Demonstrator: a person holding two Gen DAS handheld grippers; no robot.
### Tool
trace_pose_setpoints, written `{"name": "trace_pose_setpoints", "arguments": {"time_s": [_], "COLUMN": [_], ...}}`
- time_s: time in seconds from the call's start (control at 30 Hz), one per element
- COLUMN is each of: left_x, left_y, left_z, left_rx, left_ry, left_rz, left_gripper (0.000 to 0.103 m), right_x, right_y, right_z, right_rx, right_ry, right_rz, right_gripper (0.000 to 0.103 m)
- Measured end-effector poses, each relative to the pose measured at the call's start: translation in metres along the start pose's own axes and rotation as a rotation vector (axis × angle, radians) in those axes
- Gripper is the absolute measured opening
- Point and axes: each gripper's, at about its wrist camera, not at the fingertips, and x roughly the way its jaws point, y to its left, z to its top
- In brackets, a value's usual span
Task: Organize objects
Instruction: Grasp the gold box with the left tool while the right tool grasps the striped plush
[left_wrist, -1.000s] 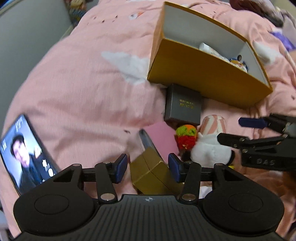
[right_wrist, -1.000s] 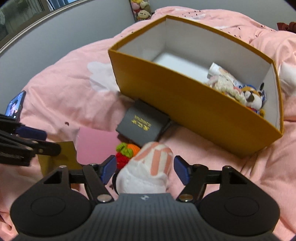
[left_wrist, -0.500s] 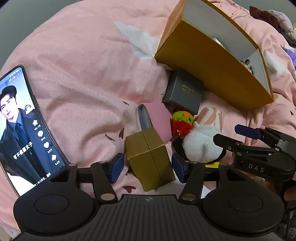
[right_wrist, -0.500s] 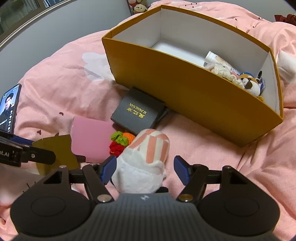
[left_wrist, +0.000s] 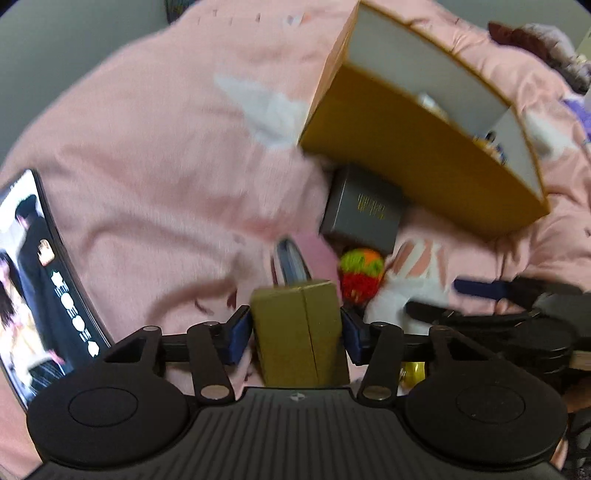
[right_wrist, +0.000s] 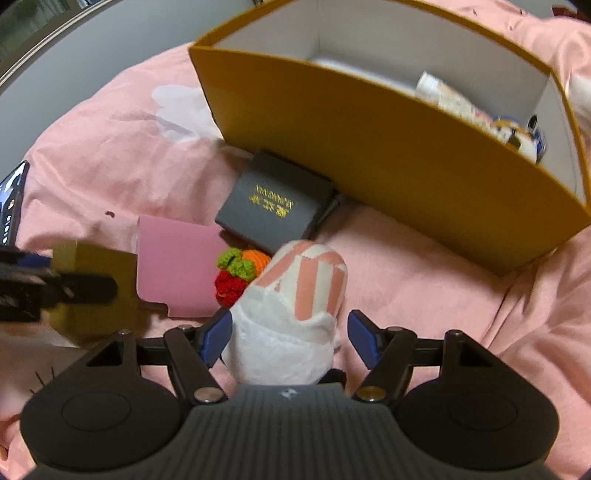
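A small gold box (left_wrist: 295, 314) stands on the pink bedding between the pads of my left gripper (left_wrist: 295, 332). Its jaws are closing and both pads touch the box's sides. A white plush with pink stripes (right_wrist: 295, 314) lies between the fingers of my right gripper (right_wrist: 290, 334), which is open; the left pad brushes the plush and a gap shows at the right pad. Behind them stands the big yellow-orange box (right_wrist: 369, 147), open on top, with several small toys at its right end. The left view shows the right gripper (left_wrist: 432, 297) around the plush (left_wrist: 410, 280).
A dark grey case with gold lettering (right_wrist: 273, 206) rests against the big box's front wall. A pink card (right_wrist: 177, 266) and a crocheted red, green and orange ball (right_wrist: 236, 273) lie beside the plush. A lit phone (left_wrist: 33, 277) lies at far left on the pink bedding (left_wrist: 166, 166).
The left jaws widened around the gold box, then came back in onto its sides. The right gripper stayed around the plush while its view tipped a little toward the big box.
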Motion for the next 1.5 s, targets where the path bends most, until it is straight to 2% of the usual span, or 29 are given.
{"name": "trace_pose_setpoints", "arguments": {"time_s": [0.27,0.47,0.7,0.9,1.1,1.33,1.5], "left_x": [-0.017,-0.009,-0.008,-0.014,-0.023,-0.042,-0.055], "left_y": [-0.009,-0.025,-0.042,-0.042,-0.051,-0.071,-0.079], "left_z": [0.020,0.029,0.029,0.029,0.040,0.063,0.086], "left_rx": [0.010,0.026,0.066,0.070,0.106,0.169,0.198], "left_ry": [-0.124,-0.133,-0.140,-0.157,-0.190,-0.282,-0.345], "left_rz": [-0.072,-0.116,-0.153,-0.152,-0.180,-0.221,-0.255], "left_gripper": [0.056,0.056,0.056,0.056,0.056,0.056,0.056], "right_x": [0.012,0.032,0.019,-0.010,-0.055,-0.105,-0.123], "right_y": [-0.010,-0.012,-0.008,-0.010,-0.016,-0.022,-0.035], "right_z": [0.000,-0.001,-0.003,-0.002,0.011,0.035,0.058], "right_rx": [0.098,0.142,0.114,0.119,0.141,0.108,0.108], "right_ry": [0.042,0.116,0.082,0.011,-0.119,-0.303,-0.379], "right_rz": [0.049,0.083,0.073,0.080,0.104,0.066,0.063], "right_gripper": [0.071,0.078,0.068,0.065,0.065,0.065,0.065]}}
